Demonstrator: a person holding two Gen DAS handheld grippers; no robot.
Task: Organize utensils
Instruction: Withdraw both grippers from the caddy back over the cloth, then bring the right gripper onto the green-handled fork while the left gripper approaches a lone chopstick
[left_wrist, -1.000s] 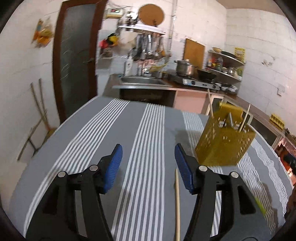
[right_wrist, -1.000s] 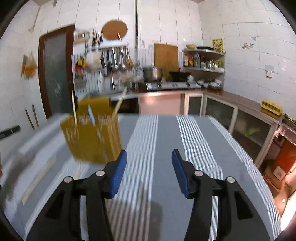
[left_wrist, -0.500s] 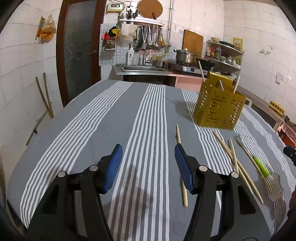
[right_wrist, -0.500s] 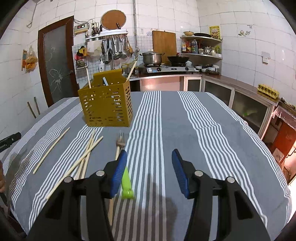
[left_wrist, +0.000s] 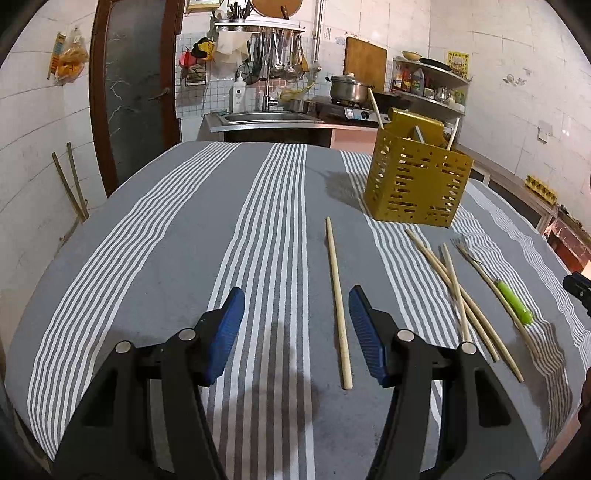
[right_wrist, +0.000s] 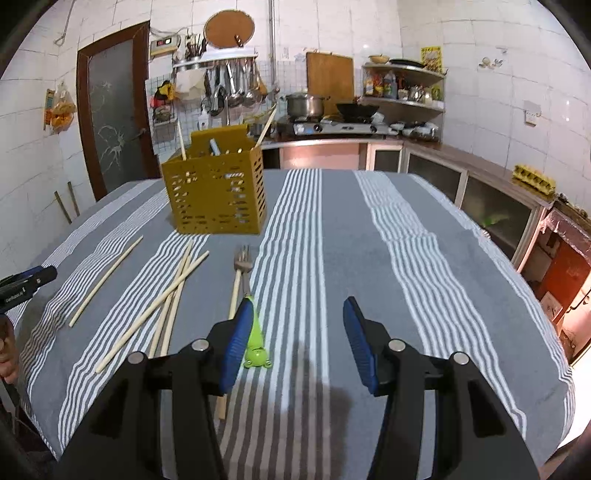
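Kitchen backdrop: white tile walls, dark door (right_wrist: 110, 110), counter with sink and stove, utensils hanging on a wall rack. Round table under a grey striped cloth (left_wrist: 258, 206) fills both views.

Yellow perforated caddy (left_wrist: 417, 184) stands upright on the cloth, far side from both cameras. Inside: two wooden sticks poking up at opposite ends plus some metal handles (count unclear through the slots).

Loose on the cloth, near side of the caddy:
- one single chopstick (left_wrist: 338, 299), lying alone, just left of the left gripper's right finger in the left wrist view
- cluster of chopsticks (right_wrist: 173, 295), crossing each other; I count three in the right wrist view, well apart from the single one
- one more pale stick (right_wrist: 232, 295) alongside the fork, its near end passing under the right gripper's left finger
- one fork (right_wrist: 247, 295) with green frog-shaped handle, tines toward the caddy, handle end just beside the right gripper's left finger

Left gripper (left_wrist: 295, 317): jaws spread, nothing between them, above the cloth.
Right gripper (right_wrist: 295, 325): jaws spread, nothing held either.
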